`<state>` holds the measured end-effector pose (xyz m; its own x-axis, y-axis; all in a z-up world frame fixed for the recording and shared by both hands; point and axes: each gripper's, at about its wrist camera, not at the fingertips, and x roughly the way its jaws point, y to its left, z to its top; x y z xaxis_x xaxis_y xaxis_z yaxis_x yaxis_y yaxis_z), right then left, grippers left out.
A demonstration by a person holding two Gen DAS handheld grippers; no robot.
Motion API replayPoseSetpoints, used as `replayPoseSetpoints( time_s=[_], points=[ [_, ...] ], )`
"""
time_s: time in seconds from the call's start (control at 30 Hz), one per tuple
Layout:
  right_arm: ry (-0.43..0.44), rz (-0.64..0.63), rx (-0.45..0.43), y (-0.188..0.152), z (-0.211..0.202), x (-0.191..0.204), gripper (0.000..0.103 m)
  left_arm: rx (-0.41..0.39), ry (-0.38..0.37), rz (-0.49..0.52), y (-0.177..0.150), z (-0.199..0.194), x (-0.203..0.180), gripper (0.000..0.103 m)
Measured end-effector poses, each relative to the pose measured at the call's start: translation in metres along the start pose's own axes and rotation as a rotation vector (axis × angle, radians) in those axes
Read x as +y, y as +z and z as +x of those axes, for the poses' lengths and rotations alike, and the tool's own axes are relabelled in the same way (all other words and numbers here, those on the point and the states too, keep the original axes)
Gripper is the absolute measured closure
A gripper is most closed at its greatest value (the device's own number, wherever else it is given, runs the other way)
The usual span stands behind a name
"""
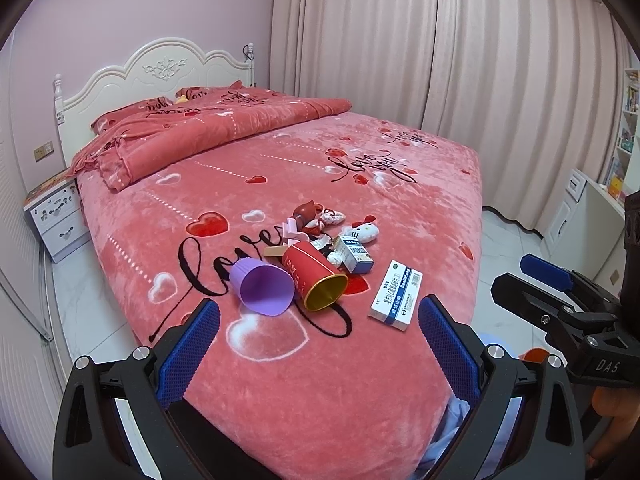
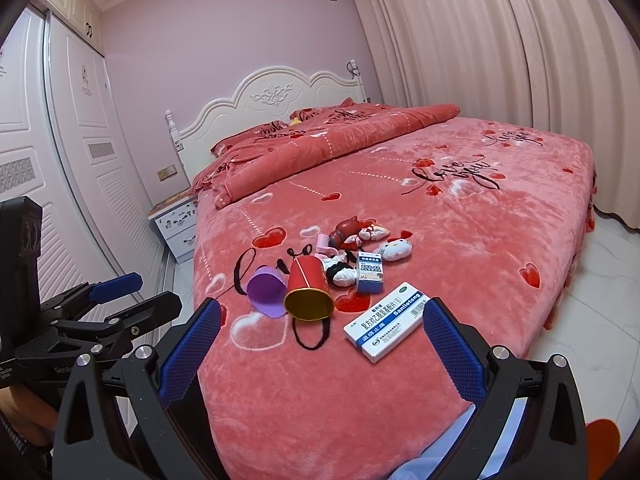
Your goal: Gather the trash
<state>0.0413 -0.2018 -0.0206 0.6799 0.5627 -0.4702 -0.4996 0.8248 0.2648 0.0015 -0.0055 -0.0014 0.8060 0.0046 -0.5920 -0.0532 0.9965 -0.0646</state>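
A pile of items lies near the foot of the pink bed (image 1: 280,380) (image 2: 460,240): a purple cup (image 1: 264,289) (image 2: 267,289) on its side, a red can (image 1: 314,276) (image 2: 309,292) on its side, a white and blue medicine box (image 1: 396,296) (image 2: 386,322), a smaller blue box (image 1: 354,256) (image 2: 370,274), a Hello Kitty plush (image 1: 362,230) (image 2: 396,249), a dark red figure (image 1: 306,212) (image 2: 346,230) and crumpled white bits. My left gripper (image 1: 320,344) (image 2: 116,300) is open and empty before the pile. My right gripper (image 2: 322,344) (image 1: 528,276) is open and empty, beside it.
A folded red quilt (image 1: 200,136) and white headboard (image 1: 160,72) are at the bed's far end. A white nightstand (image 1: 58,216) stands left of the bed. Curtains (image 1: 440,60) hang behind. A white cabinet (image 1: 576,208) stands right. A wardrobe (image 2: 60,140) lines the left wall.
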Motion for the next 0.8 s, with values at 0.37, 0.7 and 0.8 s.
replayPoseSetpoints(
  time_s=[0.37, 0.7, 0.8],
  points=[
    [0.002, 0.003, 0.002, -0.001, 0.000, -0.001, 0.004, 0.004, 0.000, 0.003, -0.004, 0.002, 0.000, 0.006],
    [0.003, 0.004, 0.003, -0.004, 0.001, 0.000, 0.004, 0.013, -0.001, 0.012, -0.014, 0.004, 0.004, 0.006],
    [0.003, 0.004, 0.004, -0.003, 0.001, -0.001, 0.004, 0.013, -0.002, 0.010, -0.012, 0.005, 0.004, 0.006]
  ],
)
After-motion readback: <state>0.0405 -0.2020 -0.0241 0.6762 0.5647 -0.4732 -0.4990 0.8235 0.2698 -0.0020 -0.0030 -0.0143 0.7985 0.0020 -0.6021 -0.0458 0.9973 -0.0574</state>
